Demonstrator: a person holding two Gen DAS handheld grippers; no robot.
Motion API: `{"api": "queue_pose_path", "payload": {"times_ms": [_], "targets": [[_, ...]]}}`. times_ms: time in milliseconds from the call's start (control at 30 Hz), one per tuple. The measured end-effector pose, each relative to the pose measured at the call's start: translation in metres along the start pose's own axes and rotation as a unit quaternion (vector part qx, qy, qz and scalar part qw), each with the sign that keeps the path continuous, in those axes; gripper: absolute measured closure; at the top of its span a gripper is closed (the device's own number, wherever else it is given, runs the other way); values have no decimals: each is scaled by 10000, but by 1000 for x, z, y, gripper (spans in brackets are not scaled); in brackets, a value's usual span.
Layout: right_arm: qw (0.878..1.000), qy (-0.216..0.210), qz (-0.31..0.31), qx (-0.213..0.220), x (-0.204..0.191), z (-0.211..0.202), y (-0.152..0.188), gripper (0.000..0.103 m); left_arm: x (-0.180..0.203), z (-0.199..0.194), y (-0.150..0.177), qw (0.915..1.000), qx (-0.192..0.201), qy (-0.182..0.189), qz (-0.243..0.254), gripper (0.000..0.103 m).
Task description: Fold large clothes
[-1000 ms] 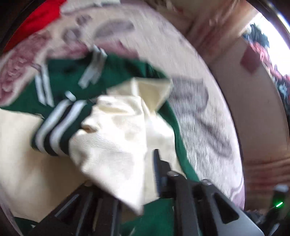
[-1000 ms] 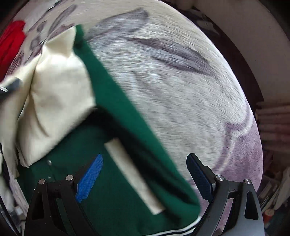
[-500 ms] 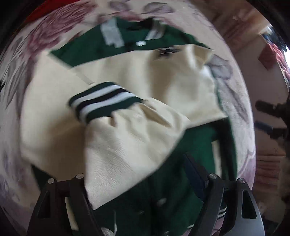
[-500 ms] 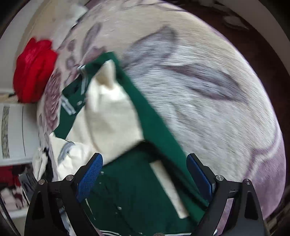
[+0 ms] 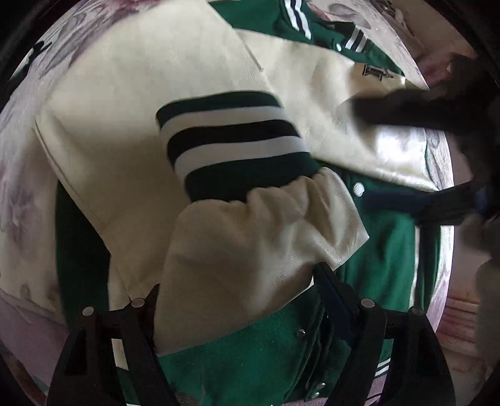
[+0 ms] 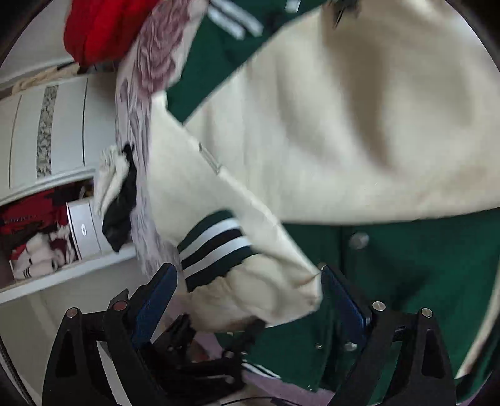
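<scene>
A green varsity jacket (image 5: 390, 256) with cream sleeves lies spread on a floral bedspread (image 5: 28, 193). One cream sleeve (image 5: 243, 250) with a green, white and black striped cuff (image 5: 231, 146) is folded across its front. My left gripper (image 5: 237, 281) points down at it, open, and the sleeve lies loose between the fingers. My right gripper (image 6: 247, 271) is open too, its blue pads either side of the same sleeve end (image 6: 256, 299) without pressing. Its blurred dark fingers (image 5: 406, 109) reach in from the right in the left wrist view. The second cream sleeve (image 6: 359, 125) covers the upper chest.
A red garment (image 6: 103, 28) lies at the far end of the bed. Beside the bed stands a white wardrobe (image 6: 62, 131) with clothes on an open shelf (image 6: 37, 237). A black and white cloth (image 6: 118, 200) hangs over the bed's edge.
My left gripper opened and let go of the cream sleeve, which now lies across the jacket front. My right gripper swung from the jacket's outer edge over to the sleeve.
</scene>
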State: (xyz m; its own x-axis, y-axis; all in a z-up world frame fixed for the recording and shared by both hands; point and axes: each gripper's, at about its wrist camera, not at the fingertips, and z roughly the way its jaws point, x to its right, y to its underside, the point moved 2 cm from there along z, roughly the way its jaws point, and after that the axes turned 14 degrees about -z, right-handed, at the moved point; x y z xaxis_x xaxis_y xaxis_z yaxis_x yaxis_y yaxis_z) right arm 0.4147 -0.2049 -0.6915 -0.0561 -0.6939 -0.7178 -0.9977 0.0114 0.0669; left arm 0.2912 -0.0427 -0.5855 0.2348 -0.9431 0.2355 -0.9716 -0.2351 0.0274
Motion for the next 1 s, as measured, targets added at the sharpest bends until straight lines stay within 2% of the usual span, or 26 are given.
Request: {"api": "queue_pose_path", "payload": {"times_ms": [67,100,133,167,200,267,333,467,500,567,600,633,667,700,767,800,833,900,1000], "targets": [[9979,82,-82,-638,-1,41,6,8,-4,1,2,9999,58,40,-82,24],[9955,124,-204,-919,-3,58,9,12,-6,0,3,9998,63,85,-139,24],[9936,232,-373,-1038,-6,68,10,43,-10,-3,5,9996,39,145,-237,24],[9929,350,-491,-1026,-8,73,11,70,-12,-6,6,9994,24,188,-305,24],[9924,359,-516,-1060,-8,77,13,80,-15,-12,8,9990,36,248,-361,24],[9939,275,-402,-985,-8,73,14,83,-22,-32,12,9982,138,335,-474,24],[9966,373,-498,-546,-17,42,9,86,-30,-57,16,9967,266,460,-609,24],[9955,350,-642,610,-29,-46,-11,86,-44,-95,13,9931,633,486,-857,24],[9895,414,-845,1095,-32,-84,-17,86,-46,-100,8,9924,737,453,-872,24],[9774,640,-1213,1607,-29,-131,-25,85,-44,-102,-4,9923,909,264,-798,24],[9686,903,-1318,1904,-17,-157,-28,79,-42,-100,-13,9923,972,133,-759,24],[9642,1186,-1184,2056,-2,-173,-32,63,-40,-97,-20,9919,1029,63,-738,24],[9598,1544,-983,2129,16,-185,-32,56,-37,-94,-30,9916,1098,-25,-690,24],[9556,1996,-606,2080,43,-195,-29,48,-36,-93,-38,9911,1166,-110,-638,24],[9495,2448,11,1965,81,-206,-20,41,-28,-89,-57,9901,1294,-305,-457,24],[9485,2453,292,1981,95,-211,-15,38,-23,-86,-67,9892,1355,-429,-360,24],[9488,2369,496,2032,106,-219,-11,30,-19,-83,-74,9886,1397,-492,-260,24],[9524,1932,891,2183,119,-219,4,16,-10,-78,-95,9846,1591,-719,-47,24],[9587,1352,1044,2272,116,-205,6,15,1,-59,-134,9778,1780,-1096,167,24]]}}
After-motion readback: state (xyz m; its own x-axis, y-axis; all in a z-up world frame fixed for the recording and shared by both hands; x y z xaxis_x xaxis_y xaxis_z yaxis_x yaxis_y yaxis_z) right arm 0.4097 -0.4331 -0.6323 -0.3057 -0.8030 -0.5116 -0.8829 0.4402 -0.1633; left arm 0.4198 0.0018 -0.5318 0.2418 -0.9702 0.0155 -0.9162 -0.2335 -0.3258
